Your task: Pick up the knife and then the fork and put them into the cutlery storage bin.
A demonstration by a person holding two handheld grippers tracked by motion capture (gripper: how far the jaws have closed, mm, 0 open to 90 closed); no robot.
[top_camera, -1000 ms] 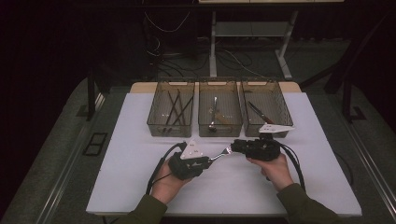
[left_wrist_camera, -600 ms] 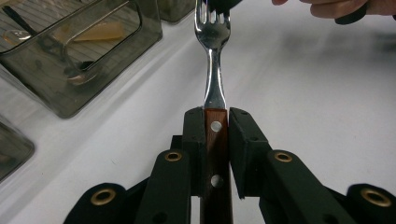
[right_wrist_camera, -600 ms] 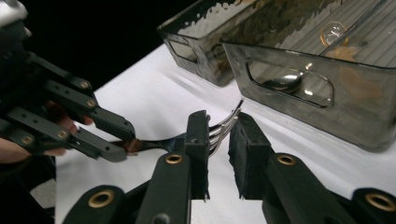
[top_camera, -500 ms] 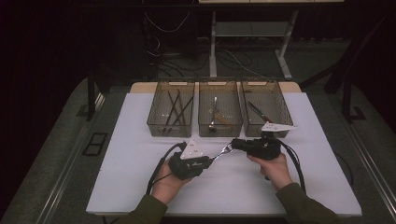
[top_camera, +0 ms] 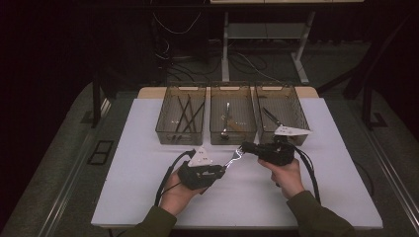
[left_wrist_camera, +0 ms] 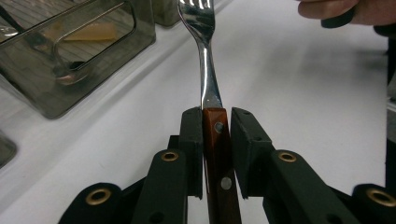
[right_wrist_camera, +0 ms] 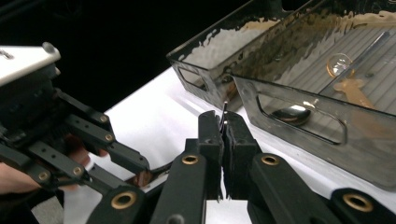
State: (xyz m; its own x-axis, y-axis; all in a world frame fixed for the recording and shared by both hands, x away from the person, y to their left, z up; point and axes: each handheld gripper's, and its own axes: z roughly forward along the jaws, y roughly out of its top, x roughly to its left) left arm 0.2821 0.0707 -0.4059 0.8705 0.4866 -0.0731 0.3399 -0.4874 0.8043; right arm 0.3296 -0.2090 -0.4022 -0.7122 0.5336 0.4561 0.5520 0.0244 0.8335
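Right claw (top_camera: 245, 147) has just been closing, and its jaws now pinch the tine end of the fork (top_camera: 233, 158); in the right gripper view only a thin metal edge shows between the pads, so how firm that hold is I can only guess. A second ago the same jaws stood wider around the fork head. Left claw (top_camera: 221, 170) has eased a little, yet its pads are at the brown wooden handle (left_wrist_camera: 219, 154), one flush against it, the other looking a hair off. Both claws hold one fork, then, which reads as a handover in mid-step from left to right, with release the likely next move.

Table (top_camera: 148, 197) is white, and three clear bins (top_camera: 232, 136) sit at its far side, the middle one with a spoon (top_camera: 226, 129). The fork hangs above the table between the hands, just in front of the bins. Its long axis runs from near-left to far-right, handle toward the left claw, tines toward the right.
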